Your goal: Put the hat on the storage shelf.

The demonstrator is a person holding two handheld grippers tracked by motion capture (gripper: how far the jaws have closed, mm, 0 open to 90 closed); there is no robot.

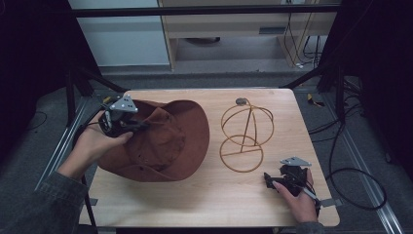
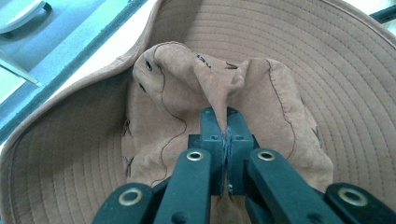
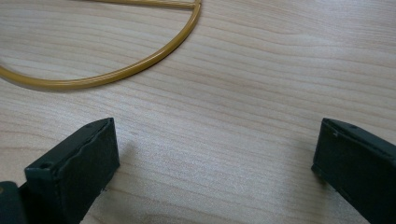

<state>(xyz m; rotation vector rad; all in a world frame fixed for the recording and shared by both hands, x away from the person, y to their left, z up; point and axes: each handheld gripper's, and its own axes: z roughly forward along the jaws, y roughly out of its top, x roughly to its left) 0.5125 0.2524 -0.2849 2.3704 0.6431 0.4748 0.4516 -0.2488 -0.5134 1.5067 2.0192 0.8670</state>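
Wooden table (image 1: pixel 209 195), dark room: brown hat (image 1: pixel 165 141) at left, pinched at the crown.
Left gripper (image 2: pixel 226 122) clamps a crown fold; lift straight, keep brim clear of wire hat stand (image 1: pixel 246 134) just right. Right gripper (image 3: pixel 215 163) rests near-right, jaws wide, empty.

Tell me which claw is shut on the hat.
The left claw: it pinches a fold of the brown hat's crown. The right claw stands open over bare table.

— What's on the table (image 1: pixel 204 195)?
— One brown hat (image 1: pixel 165 141) at the left, one wire stand (image 1: pixel 245 134) at the right.
— And grippers?
— Two: left gripper (image 1: pixel 127 122), right gripper (image 1: pixel 272 179).
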